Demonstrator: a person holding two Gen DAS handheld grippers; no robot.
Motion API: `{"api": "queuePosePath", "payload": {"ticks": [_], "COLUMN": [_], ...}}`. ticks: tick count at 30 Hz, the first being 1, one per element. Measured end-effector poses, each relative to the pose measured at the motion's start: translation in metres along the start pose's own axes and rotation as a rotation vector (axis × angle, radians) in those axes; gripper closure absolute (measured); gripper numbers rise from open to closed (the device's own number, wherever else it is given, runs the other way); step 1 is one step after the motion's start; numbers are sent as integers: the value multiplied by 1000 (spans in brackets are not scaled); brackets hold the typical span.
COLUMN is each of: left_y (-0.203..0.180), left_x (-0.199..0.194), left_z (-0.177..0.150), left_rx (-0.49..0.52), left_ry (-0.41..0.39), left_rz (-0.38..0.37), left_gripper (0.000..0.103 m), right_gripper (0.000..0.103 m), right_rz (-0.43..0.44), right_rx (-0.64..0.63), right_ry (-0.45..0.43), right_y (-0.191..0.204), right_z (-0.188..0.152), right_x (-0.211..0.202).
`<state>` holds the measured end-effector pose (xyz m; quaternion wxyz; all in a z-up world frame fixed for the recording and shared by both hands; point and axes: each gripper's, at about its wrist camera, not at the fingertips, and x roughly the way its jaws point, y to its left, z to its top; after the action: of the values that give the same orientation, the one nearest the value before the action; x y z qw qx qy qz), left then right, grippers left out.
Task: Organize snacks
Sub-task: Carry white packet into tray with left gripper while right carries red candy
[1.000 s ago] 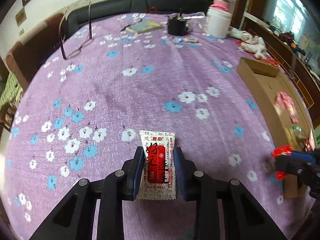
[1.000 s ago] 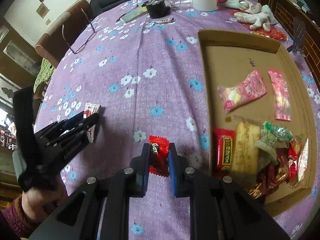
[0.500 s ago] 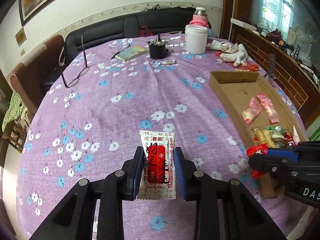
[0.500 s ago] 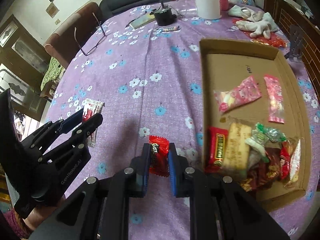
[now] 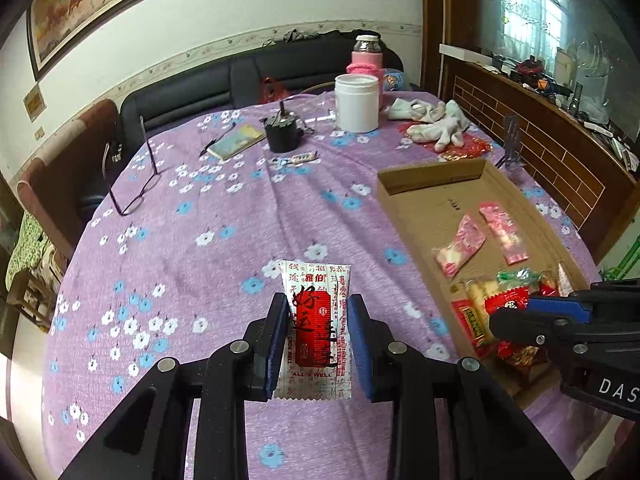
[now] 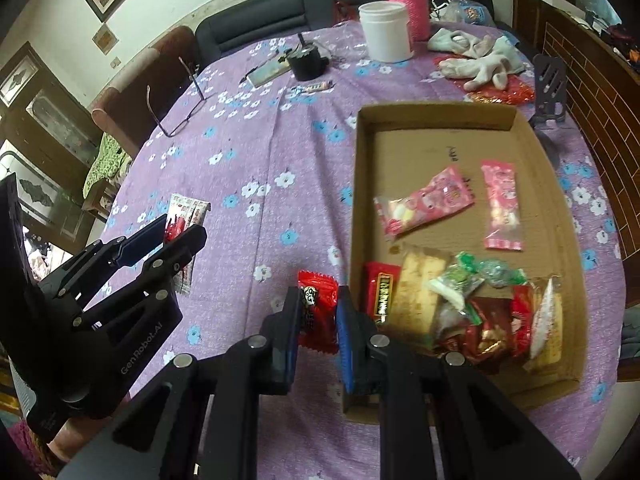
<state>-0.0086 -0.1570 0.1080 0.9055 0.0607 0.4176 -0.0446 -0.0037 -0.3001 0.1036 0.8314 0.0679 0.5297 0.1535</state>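
Note:
My left gripper (image 5: 318, 312) is shut on a white and red snack packet (image 5: 316, 312) and holds it above the purple floral tablecloth (image 5: 224, 248). My right gripper (image 6: 318, 304) is shut on a small red candy packet (image 6: 318, 304), just left of the cardboard box (image 6: 424, 148). The box holds two pink packets (image 6: 424, 200) and a pile of mixed snacks (image 6: 480, 304) at its near end. In the left wrist view the right gripper (image 5: 516, 312) with its red packet hangs over the near end of the box (image 5: 424, 178). In the right wrist view the left gripper (image 6: 176, 236) is at the left.
On the far side of the table lie glasses (image 5: 128, 176), a notebook (image 5: 236, 142), a black cup (image 5: 282, 132), a white jar (image 5: 356, 102), a pink bottle (image 5: 366, 56) and white gloves (image 5: 432, 120). A black sofa (image 5: 240, 76) stands behind. A phone stand (image 6: 550, 84) sits beyond the box.
Both grippers have risen with their packets; the table looks farther away. The right gripper has moved closer to the box's near end.

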Motion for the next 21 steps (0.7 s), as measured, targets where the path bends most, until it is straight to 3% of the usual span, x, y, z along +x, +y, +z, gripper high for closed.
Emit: {"api": "queuePosePath", "payload": {"ticks": [21], "left_y": [-58], "left_x": [-7], "left_z": [23], "left_rx": [78], "left_ry": [-47], "left_rz": [-43], "left_gripper": [72], "right_gripper": [87], "right_rz": [-16], "right_rx": [68], "right_ry": [-54], "right_y": [-48], "right_z": [-2], "right_x": [-29]}}
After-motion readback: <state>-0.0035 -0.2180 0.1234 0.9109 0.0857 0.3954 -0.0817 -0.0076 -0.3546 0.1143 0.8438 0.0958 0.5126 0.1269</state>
